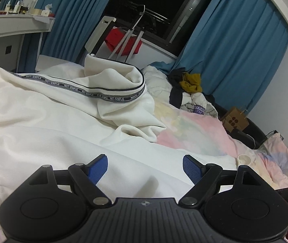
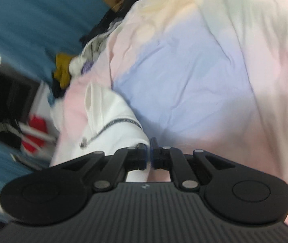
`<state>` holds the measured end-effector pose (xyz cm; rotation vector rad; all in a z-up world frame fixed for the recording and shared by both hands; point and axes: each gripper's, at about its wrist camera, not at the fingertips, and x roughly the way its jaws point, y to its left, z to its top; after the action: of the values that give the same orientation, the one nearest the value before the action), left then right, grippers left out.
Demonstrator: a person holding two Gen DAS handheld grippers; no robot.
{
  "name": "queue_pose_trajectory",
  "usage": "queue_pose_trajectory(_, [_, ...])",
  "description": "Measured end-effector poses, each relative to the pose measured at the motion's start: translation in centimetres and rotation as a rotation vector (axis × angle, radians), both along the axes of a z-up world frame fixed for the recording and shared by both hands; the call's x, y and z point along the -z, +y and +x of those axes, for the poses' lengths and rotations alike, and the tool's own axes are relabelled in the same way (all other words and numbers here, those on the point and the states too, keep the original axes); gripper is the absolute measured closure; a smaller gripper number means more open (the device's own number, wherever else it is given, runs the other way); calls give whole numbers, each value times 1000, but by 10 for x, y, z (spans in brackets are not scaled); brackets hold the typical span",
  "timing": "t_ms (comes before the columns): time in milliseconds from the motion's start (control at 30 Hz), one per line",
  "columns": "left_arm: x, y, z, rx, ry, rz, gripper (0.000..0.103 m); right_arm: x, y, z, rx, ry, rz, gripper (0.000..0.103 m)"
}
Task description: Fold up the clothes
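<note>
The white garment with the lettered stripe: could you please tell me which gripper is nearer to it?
Right. The right gripper has its jaws shut on an edge of the white garment. The left gripper hangs open just above it, gripping nothing.

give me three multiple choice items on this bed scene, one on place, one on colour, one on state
1. Where does the dark clothes pile lie?
A. at the bed's far side by the curtain
B. on the desk
C. between the left claw's fingers

2. What colour are the curtains?
A. red
B. blue
C. yellow

3. How do the claws stand?
A. both open
B. left shut, right open
C. left open, right shut on the white garment

Key:
1 A: the pile sits past the white garment, against the curtain.
2 B: the drapes beside the dark window are blue.
3 C: the left claw has wide-apart fingers over the cloth; the right claw is pinched with white fabric in it.
</note>
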<state>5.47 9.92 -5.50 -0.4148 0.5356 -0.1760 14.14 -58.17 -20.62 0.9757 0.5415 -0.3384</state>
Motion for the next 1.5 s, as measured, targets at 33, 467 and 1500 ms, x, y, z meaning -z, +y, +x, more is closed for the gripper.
queue_pose_trajectory(33, [0,-1,-1,1,0,1,20,-4,2,0,-20,0,-43,95])
queue_pose_trajectory(467, [6,-11,6,1,36,52,20,-34,89,31,-361,30,-874,30])
queue_pose_trajectory(1500, [-2,67,-16,-189,165,-256,20,19,-52,16,275,-16,-45,88])
